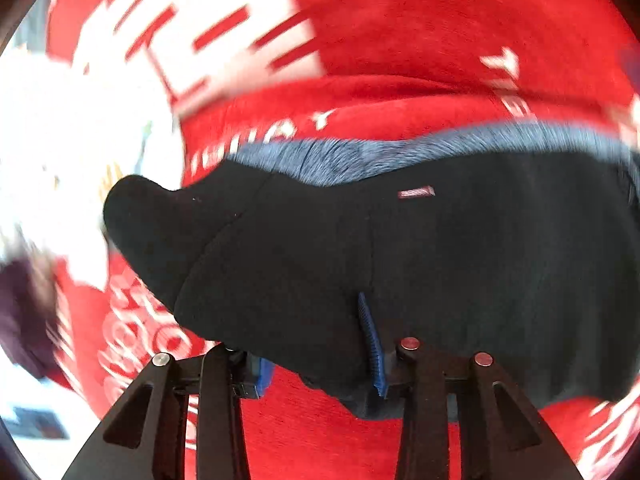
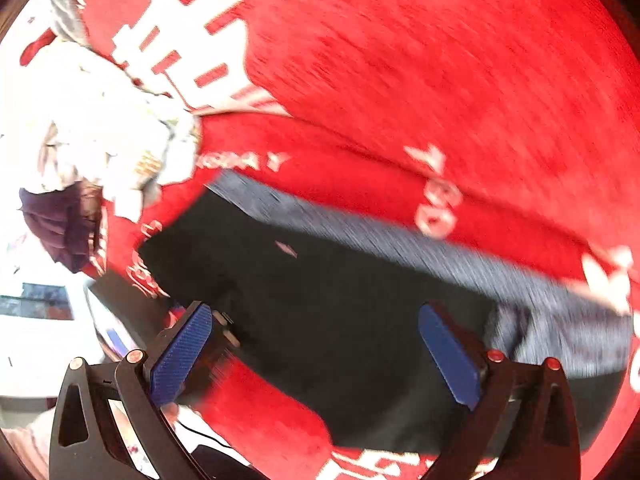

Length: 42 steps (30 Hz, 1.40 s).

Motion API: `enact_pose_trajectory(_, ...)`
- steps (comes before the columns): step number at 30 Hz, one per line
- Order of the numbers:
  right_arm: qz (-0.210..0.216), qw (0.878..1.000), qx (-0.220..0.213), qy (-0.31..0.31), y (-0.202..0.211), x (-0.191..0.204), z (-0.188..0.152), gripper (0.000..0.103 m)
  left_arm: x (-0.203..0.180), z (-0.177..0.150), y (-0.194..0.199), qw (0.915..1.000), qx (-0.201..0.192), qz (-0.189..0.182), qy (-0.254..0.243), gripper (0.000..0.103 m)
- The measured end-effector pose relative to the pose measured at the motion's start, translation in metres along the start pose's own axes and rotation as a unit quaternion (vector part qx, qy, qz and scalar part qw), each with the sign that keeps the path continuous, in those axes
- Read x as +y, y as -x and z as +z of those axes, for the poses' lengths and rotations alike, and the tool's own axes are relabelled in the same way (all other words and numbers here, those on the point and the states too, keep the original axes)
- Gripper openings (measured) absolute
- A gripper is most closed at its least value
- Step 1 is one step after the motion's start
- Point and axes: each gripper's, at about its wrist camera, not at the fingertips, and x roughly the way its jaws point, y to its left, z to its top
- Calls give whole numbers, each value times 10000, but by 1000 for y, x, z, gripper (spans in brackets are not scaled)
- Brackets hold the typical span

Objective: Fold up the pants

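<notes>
My left claw [image 1: 320, 364] is clamped onto the black pants [image 1: 400, 248]. The fabric bunches up right between the two fingers; one blue ribbed pad [image 1: 370, 344] pokes out edge-on against the cloth and the other is mostly buried under it. From the grip the pants spread out ahead and off to the right, with a rounded flap sticking out ahead-left. At the far edge of the black there's a grey-blue ribbed waistband [image 1: 400, 152], and a tiny reddish label [image 1: 416, 193] sits just this side of it.

My right claw [image 2: 320, 352] is spread wide, holding nothing. Both blue pads [image 2: 182, 352] are bare and well apart, and the pants [image 2: 340, 320] lie flat in the gap between them and onward ahead. The waistband [image 2: 400, 240] runs diagonally across the far side, from ahead-left down to the right.

Under all of it is a red blanket [image 1: 440, 40] with white lettering and a white blocky pattern. Far left of both claws there's a white crumpled heap [image 2: 100, 128] and something dark purple [image 2: 56, 224] just below it. It's pretty motion-blurred, so I can't say more about those.
</notes>
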Motion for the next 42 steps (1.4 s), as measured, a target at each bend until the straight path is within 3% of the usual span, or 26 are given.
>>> enact_pose_trajectory(2, 145, 9996, 127, 229, -8, 19, 24, 103, -11, -3, 2, 9987, -144, 292, -380, 39)
enact_pose_trajectory(7, 446, 9878, 888, 1199, -51, 94, 57, 103, -20, -6, 0, 9962, -231, 516, -662, 39)
enact_pose_trajectory(12, 446, 9643, 1878, 1812, -111, 144, 62, 103, -25, -5, 0, 9957, -277, 542, -695, 39)
enact_pose_trajectory(15, 245, 9551, 2179, 1991, -136, 155, 60, 98, -28, -6, 4, 9956, -292, 558, -695, 39)
enact_pose_trajectory(17, 253, 9513, 2352, 1979, -147, 158, 59, 76, -29, -5, 5, 9956, -285, 576, -680, 39)
enact_pose_trajectory(18, 228, 9495, 2453, 1945, -151, 156, 58, 40, -28, -6, 5, 9956, -276, 576, -680, 39)
enact_pose_trajectory(19, 211, 9483, 2542, 1889, -155, 155, 57, 22, -29, -5, 4, 9957, -215, 572, -701, 39)
enact_pose_trajectory(23, 223, 9571, 2171, 1907, -134, 150, 54, 20, -32, 0, 22, 9943, -369, 569, -820, 38)
enact_pose_trajectory(31, 1510, 9762, 1306, 847, -38, 75, 53, 19, -54, 24, 102, 9887, -1119, 283, -951, 38)
enact_pose_trajectory(36, 2219, 9741, 441, -3, 37, 7, 24, 19, -80, 44, 151, 9824, -1537, 10, -1066, 38)
enact_pose_trajectory(42, 2347, 9689, -384, -686, 109, -78, -27, 20, -156, 63, 199, 9693, -1884, -432, -1522, 38)
